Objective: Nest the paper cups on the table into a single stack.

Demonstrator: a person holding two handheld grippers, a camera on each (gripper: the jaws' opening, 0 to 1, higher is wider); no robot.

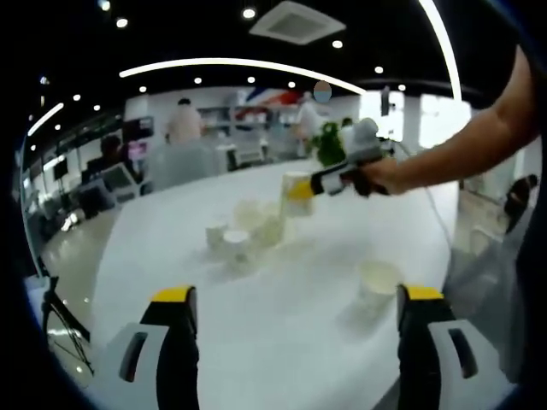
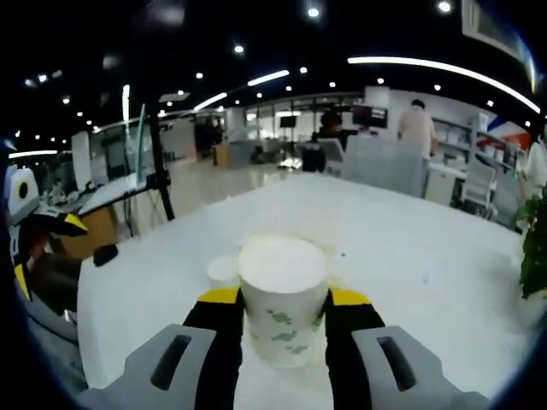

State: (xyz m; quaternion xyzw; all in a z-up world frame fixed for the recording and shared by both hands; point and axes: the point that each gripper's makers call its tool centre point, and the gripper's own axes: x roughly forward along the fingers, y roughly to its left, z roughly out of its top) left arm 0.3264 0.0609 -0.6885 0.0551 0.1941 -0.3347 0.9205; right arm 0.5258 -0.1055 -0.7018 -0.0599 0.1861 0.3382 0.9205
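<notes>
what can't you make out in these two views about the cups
- Left gripper view: the cluster of cups is small and blurred, so their count is unclear.
- Left gripper view: the held cup is partly covered by the right gripper.
- Right gripper view: the held cup's base sits below the jaws, and the small cup behind it is partly hidden.

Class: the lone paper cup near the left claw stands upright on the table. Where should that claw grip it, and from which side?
Grip the lone cup across its side wall below the rim, coming in level from the near side; it stands upright and clear of the other cups.
</notes>
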